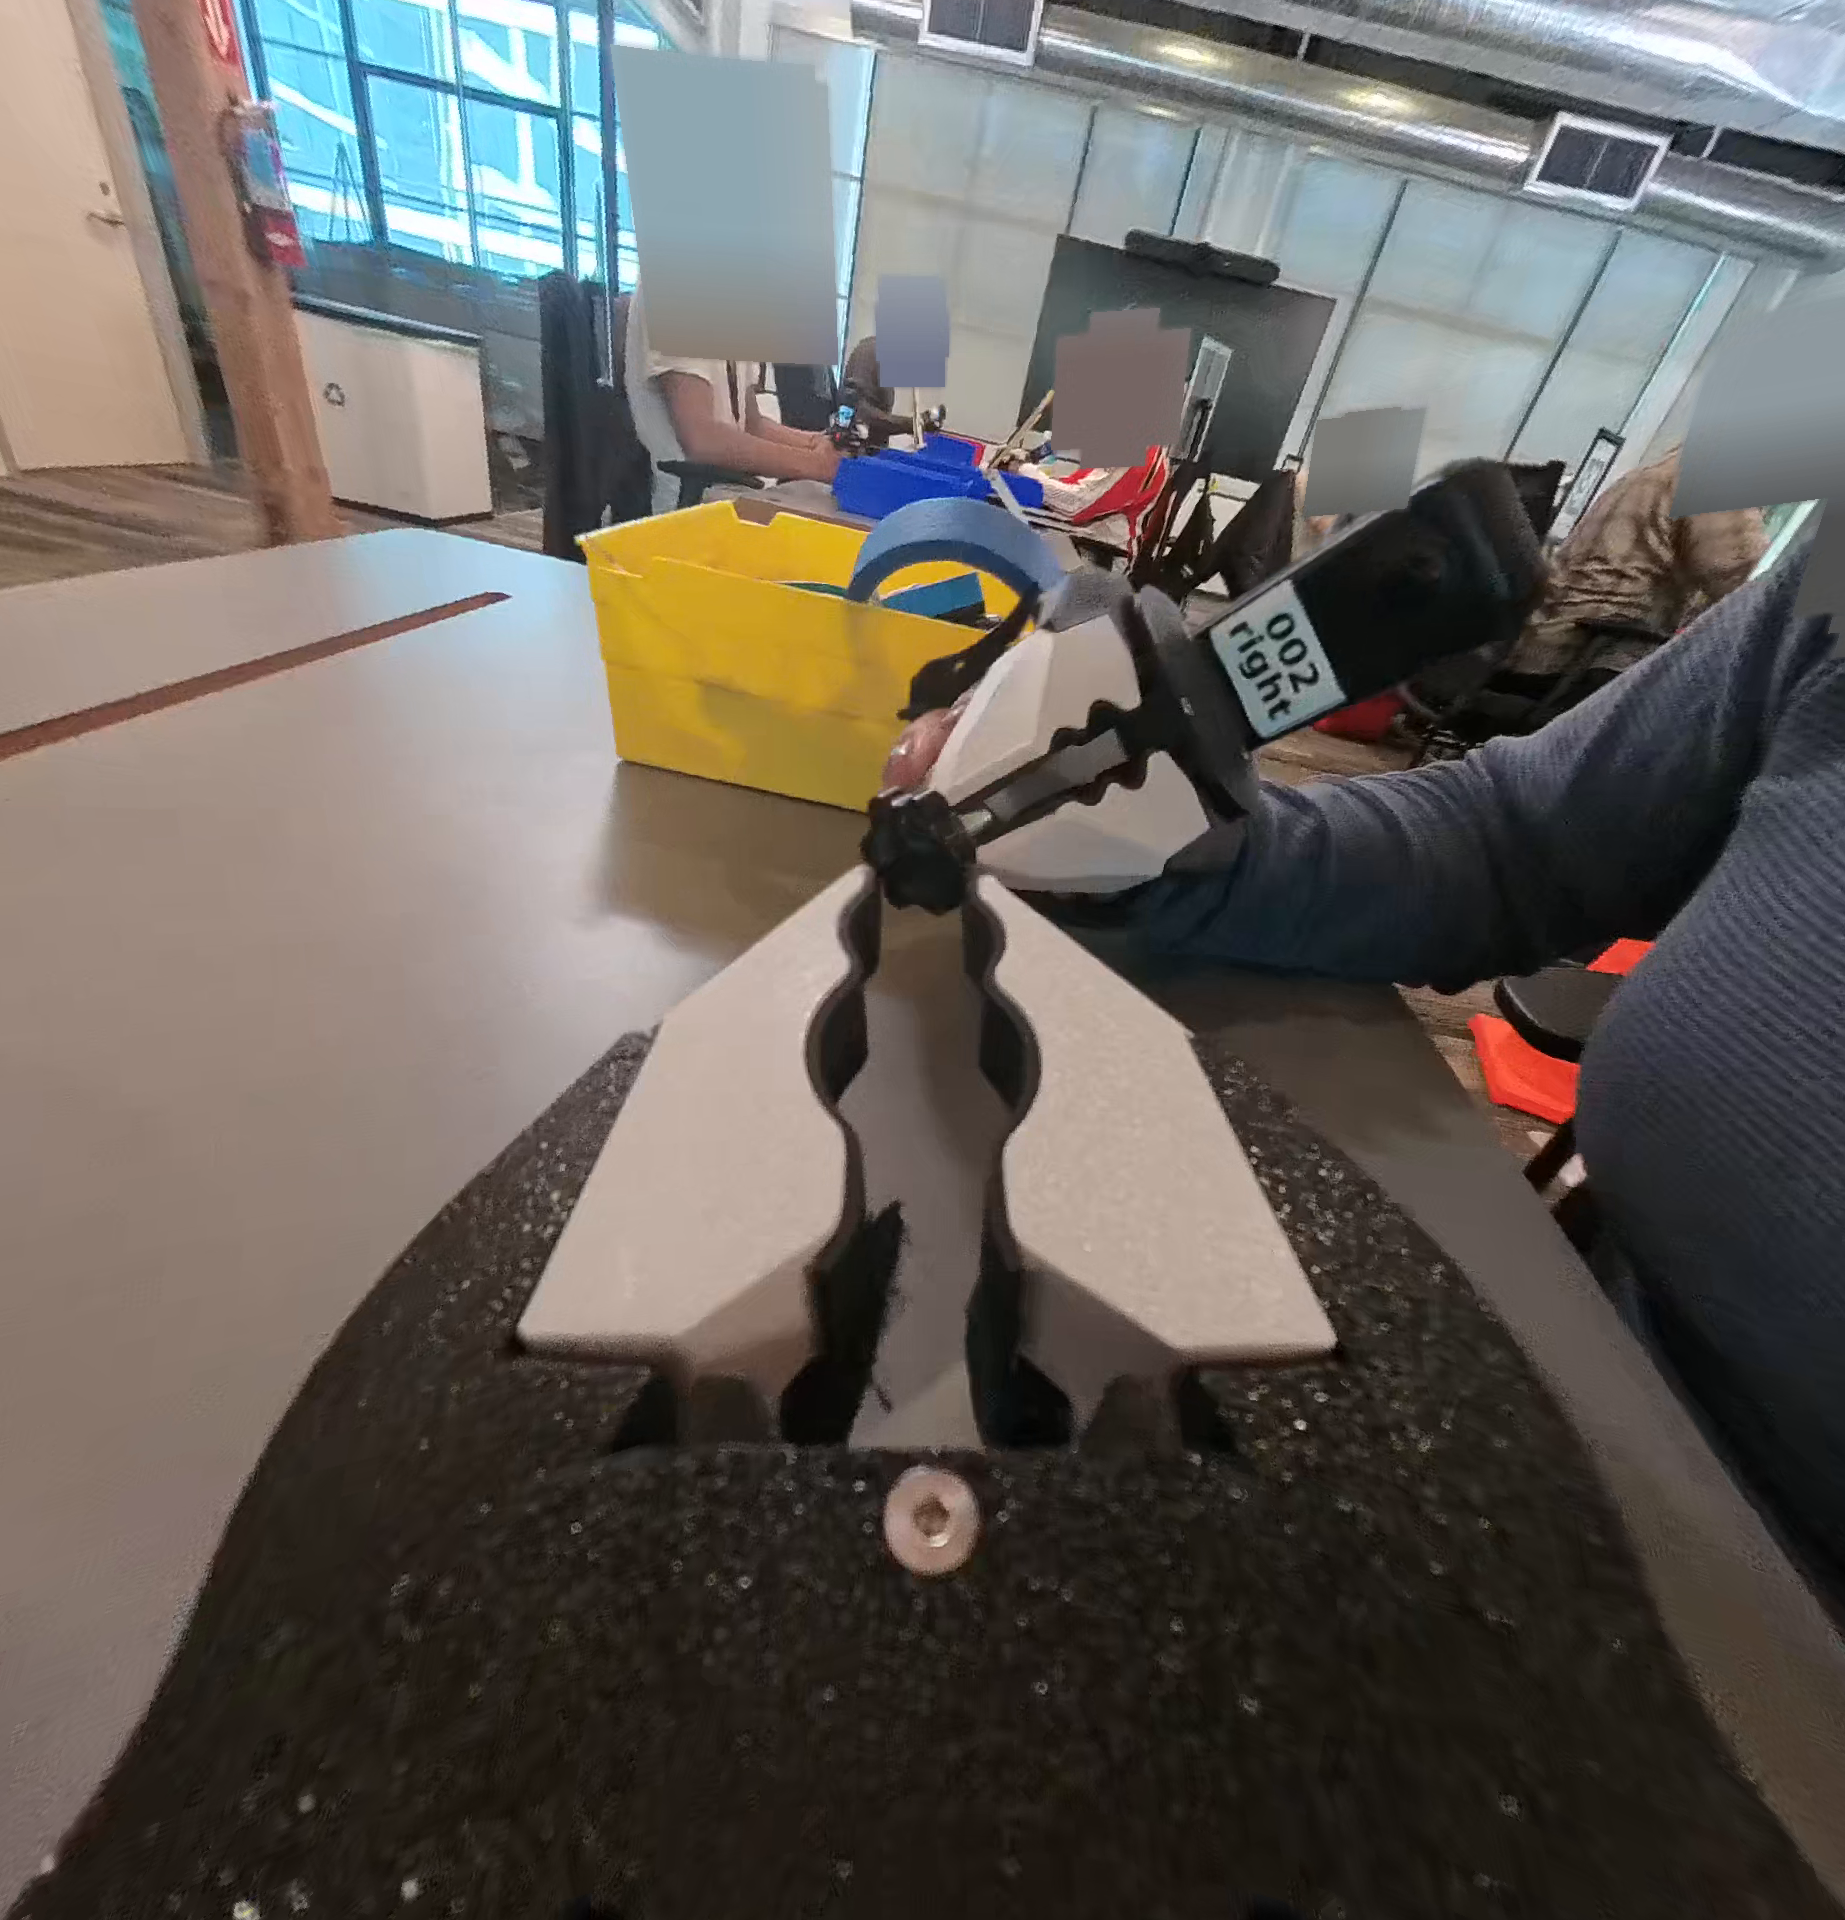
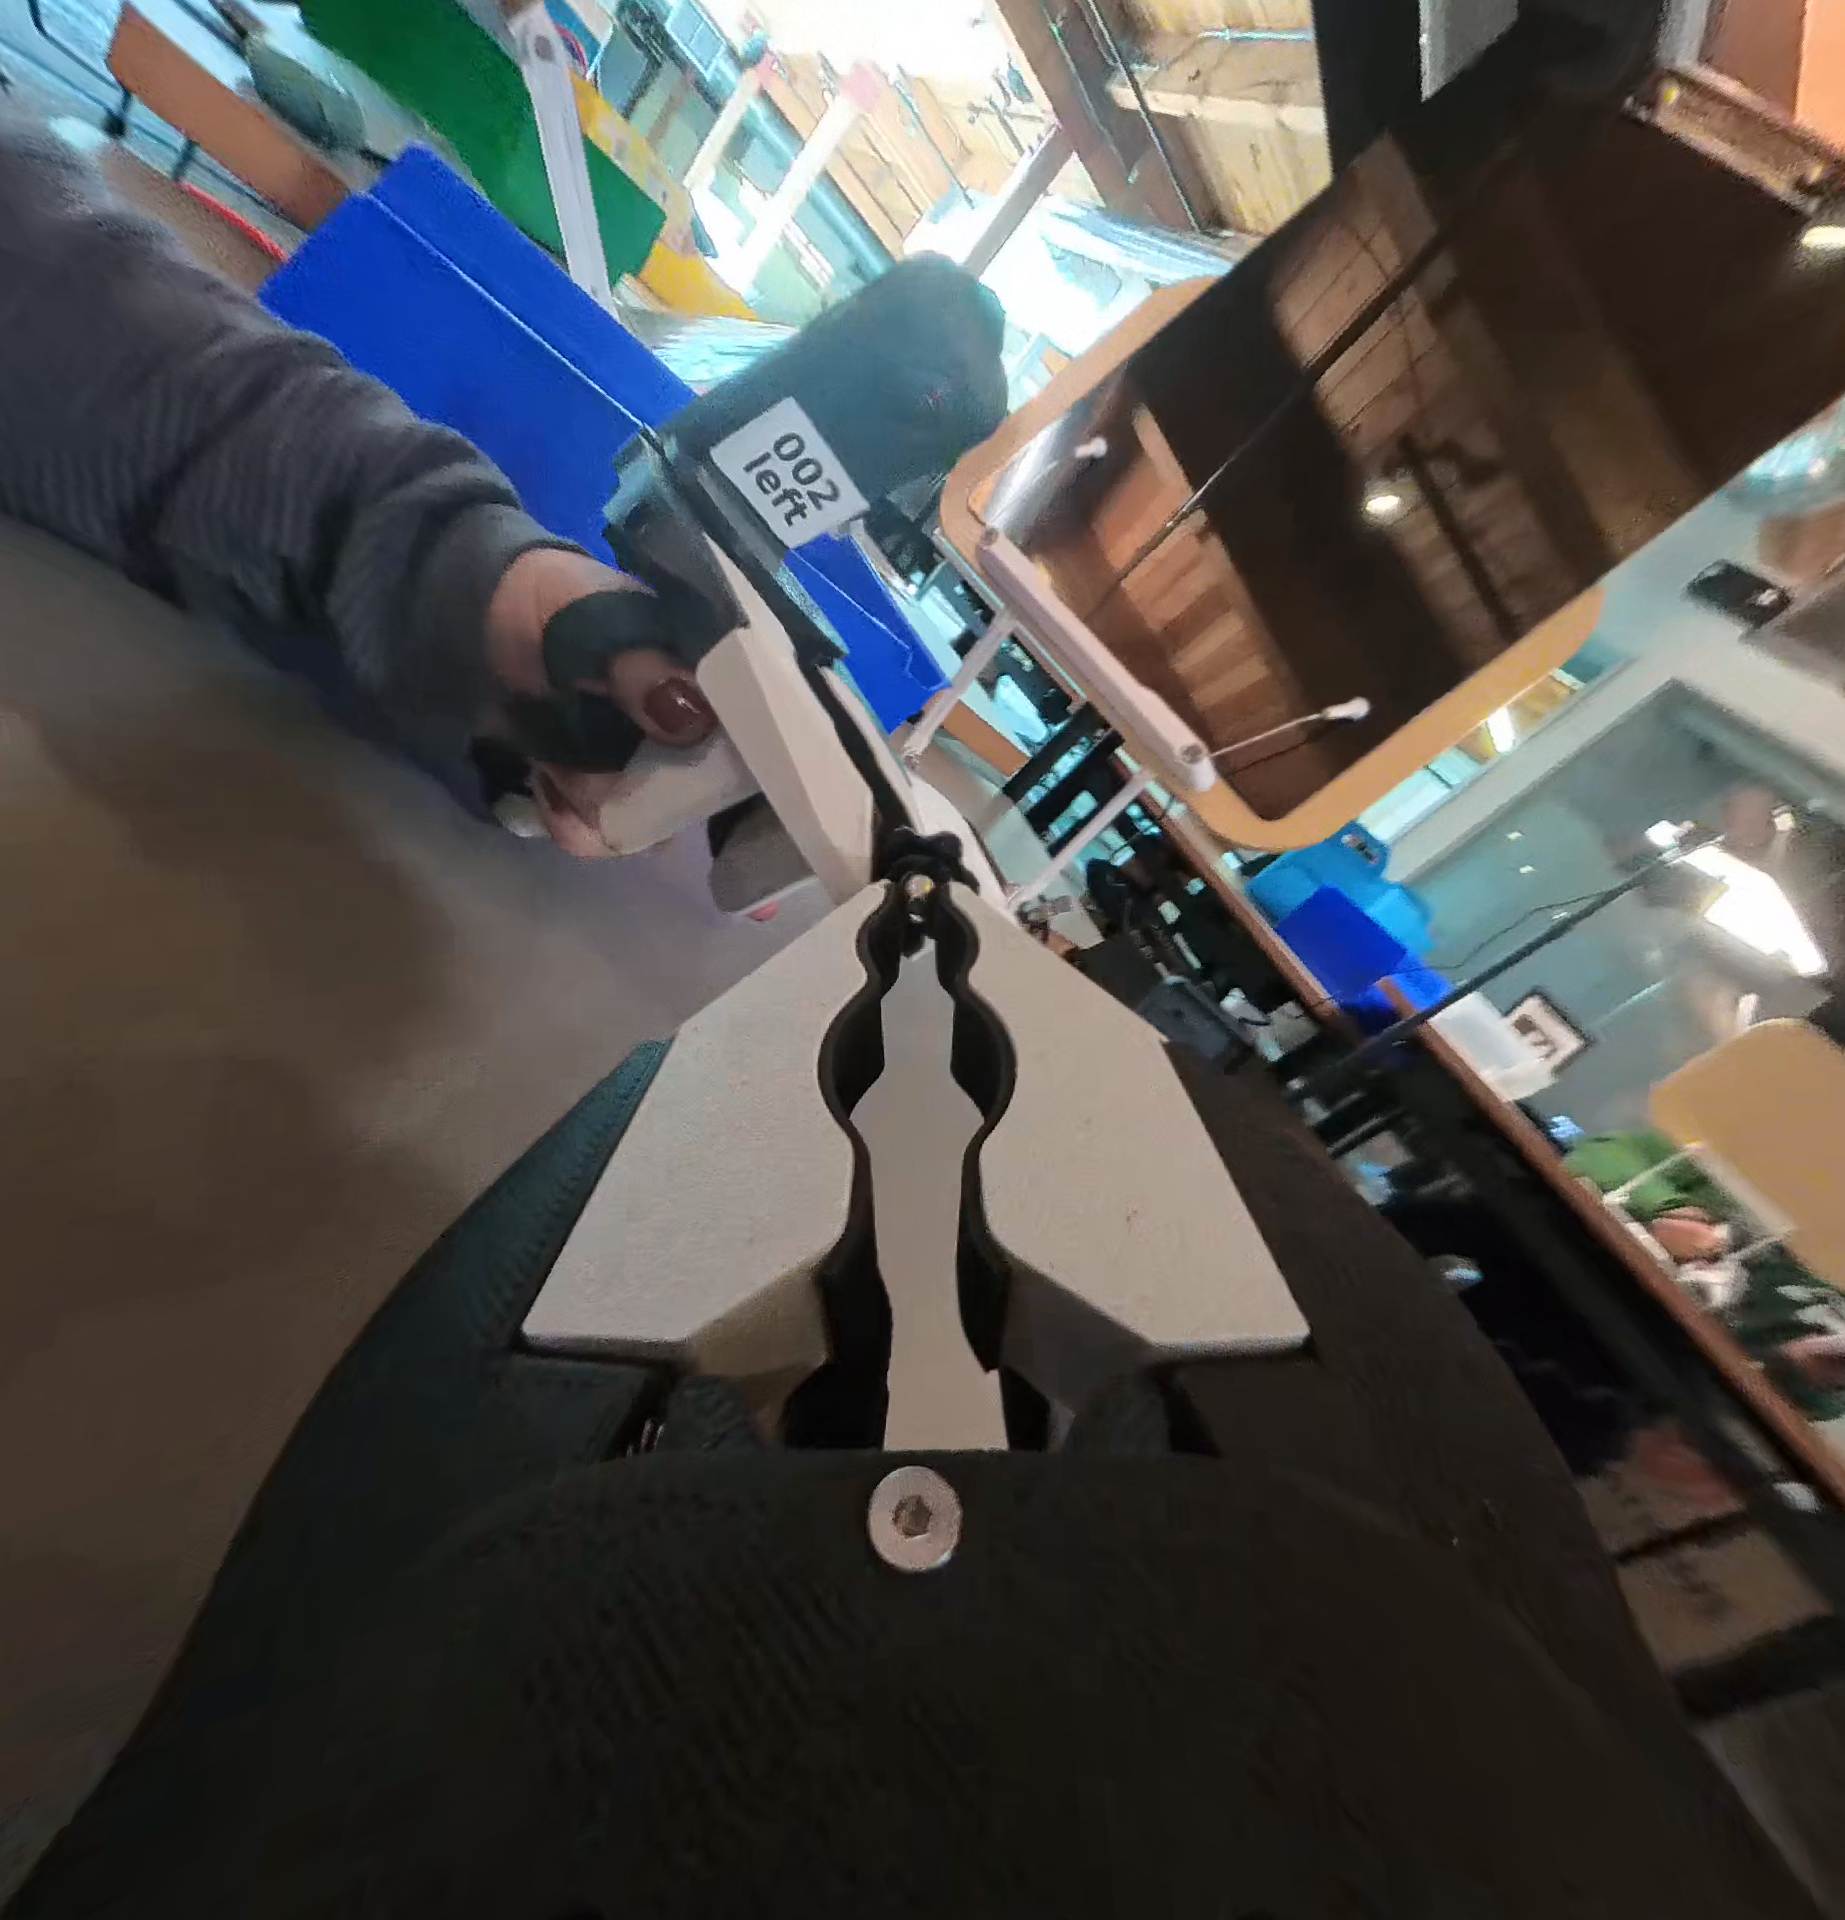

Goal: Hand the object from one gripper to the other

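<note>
A small black knob [image 1: 916, 847] w/ a lobed rim is held in the air above the counter [image 1: 274, 935], between the two gripper tips, which meet nose to nose. In the left wrist view the left gripper [image 1: 920, 891] is narrowed to a slim gap at the tips, and the knob sits right at that gap; whether it is truly pinched there or only touched can't be told. The right gripper [image 1: 954, 821] comes in from the far right, angled down, jaws nearly closed w/ a dark stem running between them to the knob. In the right wrist view the knob [image 2: 923, 854] shows a bright metal end just past the right gripper [image 2: 918, 902] tips, so it seems gripped by both, though the overlap is tiny. The tools are prob. brought in at an angle so neither blocks the other's fingers. Judged: mid-handover, one release pending. A yellow bin [image 1: 752, 665] w/ blue tape roll [image 1: 949, 535] stands far behind, well apart.
</note>
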Demonstrator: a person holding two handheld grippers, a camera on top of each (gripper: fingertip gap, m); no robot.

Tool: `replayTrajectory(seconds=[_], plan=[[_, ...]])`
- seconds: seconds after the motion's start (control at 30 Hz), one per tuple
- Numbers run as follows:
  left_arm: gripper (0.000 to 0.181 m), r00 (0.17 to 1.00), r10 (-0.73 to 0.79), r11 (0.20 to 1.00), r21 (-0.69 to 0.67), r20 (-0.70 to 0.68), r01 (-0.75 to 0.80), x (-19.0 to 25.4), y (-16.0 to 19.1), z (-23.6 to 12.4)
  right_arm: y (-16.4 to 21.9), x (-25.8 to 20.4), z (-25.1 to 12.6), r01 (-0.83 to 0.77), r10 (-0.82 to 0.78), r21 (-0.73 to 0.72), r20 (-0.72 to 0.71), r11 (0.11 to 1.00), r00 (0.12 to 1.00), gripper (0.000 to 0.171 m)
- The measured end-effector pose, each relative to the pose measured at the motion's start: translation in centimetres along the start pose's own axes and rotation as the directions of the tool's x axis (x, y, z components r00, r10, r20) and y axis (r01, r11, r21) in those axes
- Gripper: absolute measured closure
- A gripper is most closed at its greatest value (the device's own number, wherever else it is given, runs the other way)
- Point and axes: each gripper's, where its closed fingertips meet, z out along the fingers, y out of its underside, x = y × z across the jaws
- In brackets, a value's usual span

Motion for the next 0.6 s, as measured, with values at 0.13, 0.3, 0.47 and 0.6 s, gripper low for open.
replayTrajectory(seconds=[0.13,0.3,0.47,0.6], plan=[[0.170,0.990,0.134,0.991,-0.028,0.049,-0.133,-0.1,0.1,-0.1,-0.1,-0.1,0.0,0.104,-0.104,-0.019,-0.029,0.994,0.994,0.167],[0.170,0.983,0.176,0.984,-0.024,0.052,-0.175,0.2,-0.2,-0.1,-0.5,0.0,-0.1,0.043,-0.043,0.007,-0.031,0.999,0.999,0.166],[0.171,0.988,0.141,0.990,-0.005,-0.055,-0.142,1.3,-0.1,-0.3,-1.4,-0.5,-0.5,-0.357,0.340,0.074,0.173,0.931,0.924,0.149],[0.171,0.967,0.139,0.988,-0.037,-0.215,-0.150,3.8,0.9,-0.2,-2.3,-2.2,-1.2,-0.603,0.548,0.013,0.403,0.798,0.733,0.141]])
